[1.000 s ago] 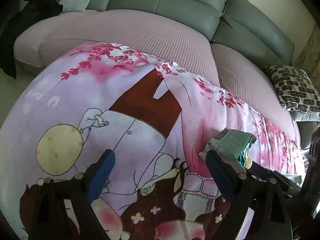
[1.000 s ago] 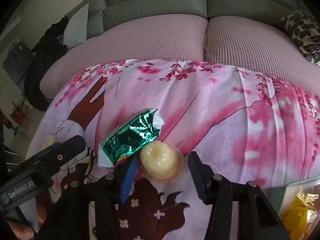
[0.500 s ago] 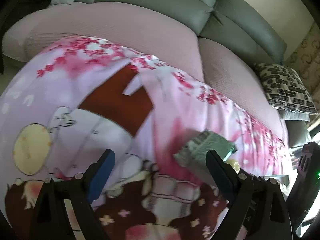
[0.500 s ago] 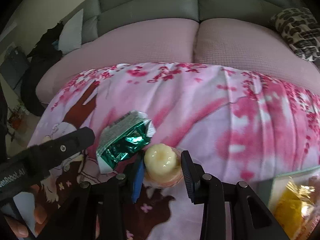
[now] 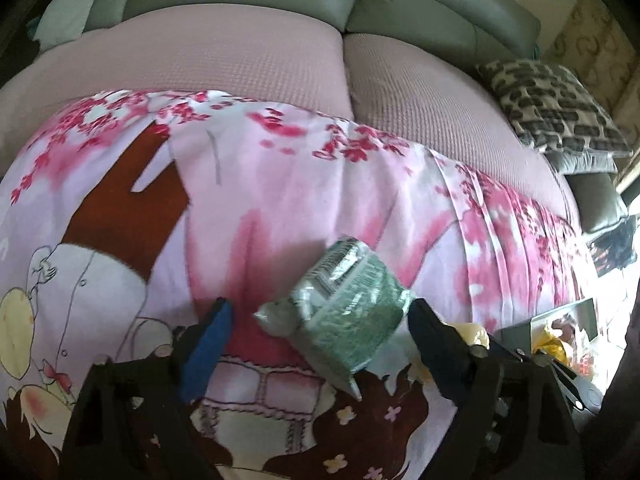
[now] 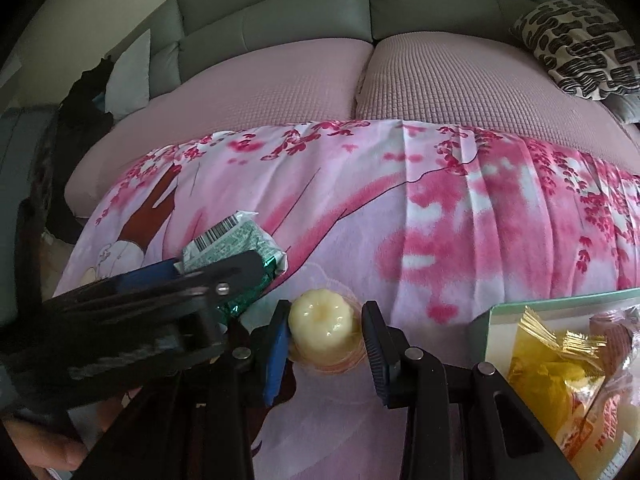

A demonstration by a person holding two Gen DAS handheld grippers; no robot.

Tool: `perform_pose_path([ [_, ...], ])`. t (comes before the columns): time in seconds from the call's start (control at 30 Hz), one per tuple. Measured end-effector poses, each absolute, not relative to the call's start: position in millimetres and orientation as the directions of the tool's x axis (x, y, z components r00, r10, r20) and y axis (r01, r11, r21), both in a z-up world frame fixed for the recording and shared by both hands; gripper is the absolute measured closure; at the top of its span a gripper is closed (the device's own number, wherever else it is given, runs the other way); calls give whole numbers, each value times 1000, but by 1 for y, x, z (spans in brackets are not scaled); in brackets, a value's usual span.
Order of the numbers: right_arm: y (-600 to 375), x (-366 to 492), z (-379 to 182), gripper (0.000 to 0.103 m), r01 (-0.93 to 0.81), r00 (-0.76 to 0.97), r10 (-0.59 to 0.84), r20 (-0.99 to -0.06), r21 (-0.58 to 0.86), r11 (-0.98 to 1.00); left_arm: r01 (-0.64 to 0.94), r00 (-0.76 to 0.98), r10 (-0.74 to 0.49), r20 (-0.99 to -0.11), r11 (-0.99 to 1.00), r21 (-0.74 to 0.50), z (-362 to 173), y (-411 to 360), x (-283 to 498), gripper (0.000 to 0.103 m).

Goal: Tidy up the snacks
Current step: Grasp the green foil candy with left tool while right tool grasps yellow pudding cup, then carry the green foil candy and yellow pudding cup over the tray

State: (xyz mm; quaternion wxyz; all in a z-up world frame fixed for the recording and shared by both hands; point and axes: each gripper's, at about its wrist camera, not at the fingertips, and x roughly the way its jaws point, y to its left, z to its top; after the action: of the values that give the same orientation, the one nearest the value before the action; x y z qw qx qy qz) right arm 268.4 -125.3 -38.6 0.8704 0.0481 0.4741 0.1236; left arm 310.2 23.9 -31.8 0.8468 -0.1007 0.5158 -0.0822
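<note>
On the pink blanket (image 6: 440,240), the closing, still unclenched left gripper (image 5: 320,324) straddles the diagonal green packet (image 5: 348,312), crowding the right gripper (image 6: 325,328) clenched on the upright jelly cup (image 6: 322,330).

barcode on green snack packet (image 6: 228,242), lettering unreadable

One green foil packet (image 6: 236,248), one pale jelly cup (image 6: 322,330), one box (image 6: 492,320) holding at least two yellow-wrapped snacks (image 6: 548,364), two tools, and one patterned cushion (image 6: 580,48).
</note>
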Motion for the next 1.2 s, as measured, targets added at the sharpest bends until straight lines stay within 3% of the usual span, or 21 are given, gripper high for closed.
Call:
perform_pose_path([
  [0.13,-126,265,-38,65,-168,518,262,-814,204,965,59,447,-226,-866,973,-223,-32,12,312,25],
  [0.27,-128,259,-37,65,-165,513,264,-817,208,964,52,450,-225,-864,973,-226,-29,11,311,40],
  [0.37,-129,252,-33,65,-164,513,271,-815,216,962,36,453,-233,-860,969,-244,-28,13,308,43],
  [0.7,-133,211,-6,65,-153,544,299,-784,257,954,-57,517,-240,-822,948,-313,-8,23,268,44],
  [1.2,-145,137,20,65,-116,608,292,-738,281,953,-176,647,-149,-748,925,-336,28,30,171,44],
])
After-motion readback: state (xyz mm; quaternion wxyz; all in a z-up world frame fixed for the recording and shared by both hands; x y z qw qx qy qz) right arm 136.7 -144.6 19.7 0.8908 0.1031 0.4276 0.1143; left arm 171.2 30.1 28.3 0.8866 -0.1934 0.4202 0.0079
